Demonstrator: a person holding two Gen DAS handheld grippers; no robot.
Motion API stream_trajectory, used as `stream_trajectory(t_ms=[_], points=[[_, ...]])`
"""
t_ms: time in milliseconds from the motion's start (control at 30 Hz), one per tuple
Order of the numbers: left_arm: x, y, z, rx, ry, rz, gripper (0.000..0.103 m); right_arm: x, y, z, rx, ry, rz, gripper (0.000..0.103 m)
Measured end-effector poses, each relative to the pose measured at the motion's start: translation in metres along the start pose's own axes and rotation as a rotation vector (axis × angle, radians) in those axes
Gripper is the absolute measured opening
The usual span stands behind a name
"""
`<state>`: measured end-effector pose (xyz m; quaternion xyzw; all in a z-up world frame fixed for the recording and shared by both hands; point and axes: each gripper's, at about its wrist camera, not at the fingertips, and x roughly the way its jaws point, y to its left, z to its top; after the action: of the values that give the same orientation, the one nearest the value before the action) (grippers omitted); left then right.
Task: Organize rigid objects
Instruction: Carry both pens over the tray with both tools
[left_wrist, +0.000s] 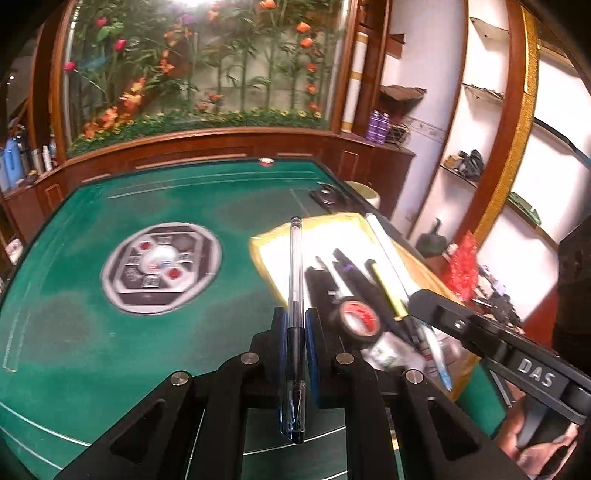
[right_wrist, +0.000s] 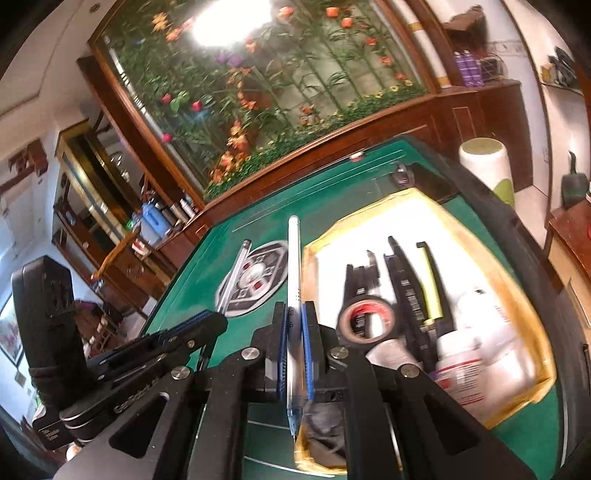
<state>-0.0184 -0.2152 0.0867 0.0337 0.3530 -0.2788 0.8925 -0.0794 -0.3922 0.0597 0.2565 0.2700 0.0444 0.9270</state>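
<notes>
Two slim plastic pens (left_wrist: 295, 280) (right_wrist: 294, 280) (both gripped)

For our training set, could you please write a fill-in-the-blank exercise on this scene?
1. The left gripper is shut on a clear ____.
2. The right gripper holds a ____ pen.
3. The tape roll lies inside the ____.
4. The table's felt is ____.

Missing words: pen; white; box; green
</notes>
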Motion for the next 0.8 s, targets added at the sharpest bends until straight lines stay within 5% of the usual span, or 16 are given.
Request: stream_trajectory(t_ms=[400,800], points=[[0.05,-0.042,0.016,-0.052,0.081,-0.108,0.01,-0.017,-0.062,0.022,0.037,-0.001,-0.129,0.007],[0.08,-0.02,0.009,-0.11,0.107,-0.105,0.01,0.043,-0.042,0.018,-0.06,0.152,-0.205,0.007]])
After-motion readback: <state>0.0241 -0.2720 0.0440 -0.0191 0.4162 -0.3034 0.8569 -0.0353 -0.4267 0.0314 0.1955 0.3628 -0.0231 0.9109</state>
